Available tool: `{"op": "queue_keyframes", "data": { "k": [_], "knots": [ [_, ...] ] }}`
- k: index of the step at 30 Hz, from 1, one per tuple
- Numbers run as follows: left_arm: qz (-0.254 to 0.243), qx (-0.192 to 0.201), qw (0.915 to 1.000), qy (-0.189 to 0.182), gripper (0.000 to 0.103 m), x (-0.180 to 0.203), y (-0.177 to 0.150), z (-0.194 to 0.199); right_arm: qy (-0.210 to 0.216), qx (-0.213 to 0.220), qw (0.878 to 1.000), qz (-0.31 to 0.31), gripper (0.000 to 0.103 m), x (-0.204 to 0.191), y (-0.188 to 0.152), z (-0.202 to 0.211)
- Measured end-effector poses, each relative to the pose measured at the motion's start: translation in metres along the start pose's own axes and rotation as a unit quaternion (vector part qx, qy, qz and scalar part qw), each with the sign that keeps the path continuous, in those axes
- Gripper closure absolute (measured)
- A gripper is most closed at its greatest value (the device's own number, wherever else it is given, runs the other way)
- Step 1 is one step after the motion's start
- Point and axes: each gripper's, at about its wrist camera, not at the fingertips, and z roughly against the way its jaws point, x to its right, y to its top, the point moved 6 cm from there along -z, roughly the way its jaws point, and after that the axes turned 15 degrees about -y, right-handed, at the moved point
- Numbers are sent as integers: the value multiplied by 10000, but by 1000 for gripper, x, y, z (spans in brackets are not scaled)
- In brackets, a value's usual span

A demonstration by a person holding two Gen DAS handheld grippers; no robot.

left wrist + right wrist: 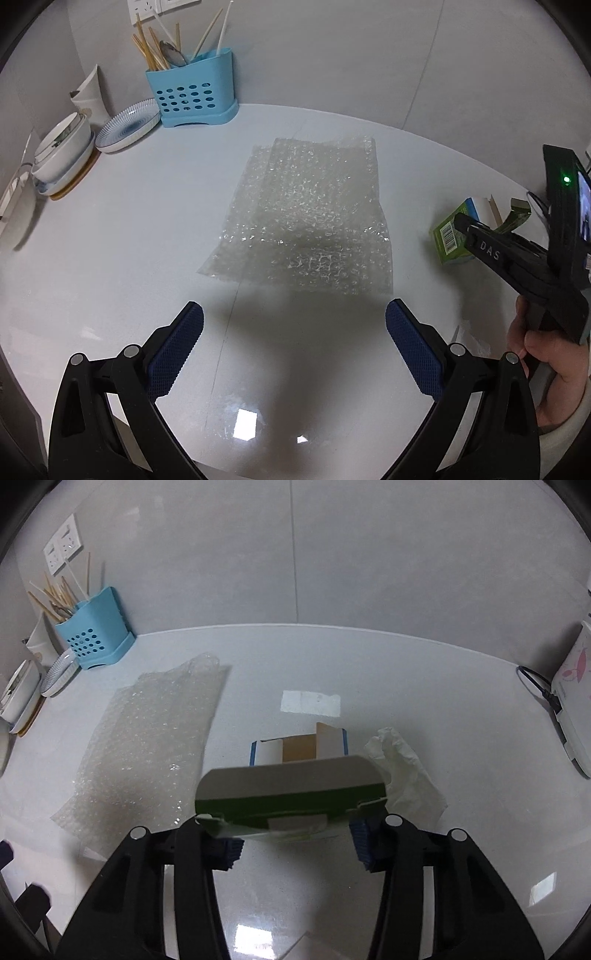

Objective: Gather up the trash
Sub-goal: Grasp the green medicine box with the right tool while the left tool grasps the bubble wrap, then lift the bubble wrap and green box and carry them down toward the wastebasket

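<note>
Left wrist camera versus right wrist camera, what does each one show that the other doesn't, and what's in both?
Only the left wrist view shows the left gripper, open over bare counter, a hand holding the right gripper, and the box's barcode.

Only the right wrist view shows a crumpled white tissue beside the green cardboard box, plus a white appliance at the right edge.

Both show the bubble wrap sheet, the blue utensil holder, stacked dishes, and the right gripper at the box.
</note>
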Motion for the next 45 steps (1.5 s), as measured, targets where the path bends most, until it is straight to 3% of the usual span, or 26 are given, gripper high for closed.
{"op": "queue_keyframes", "data": {
  "k": [18,30,39,40,42,45],
  "knots": [
    [-141,-264,9994,-176,6,34,68,-105,160,334,9993,93,58,100,13,69],
    [-104,-611,9981,48,9,31,90,-166,267,249,9990,256,58,111,13,61],
    [-275,-854,9956,252,50,35,93,-171,390,189,9989,166,59,110,16,55],
    [-274,-863,9955,271,58,35,93,-171,397,181,9989,147,59,109,16,54],
    [-236,-879,9954,297,89,35,94,-169,411,168,9989,117,59,110,17,54],
    [42,-764,9966,294,95,27,97,-164,396,159,9991,85,59,110,18,54]
  ]
}}
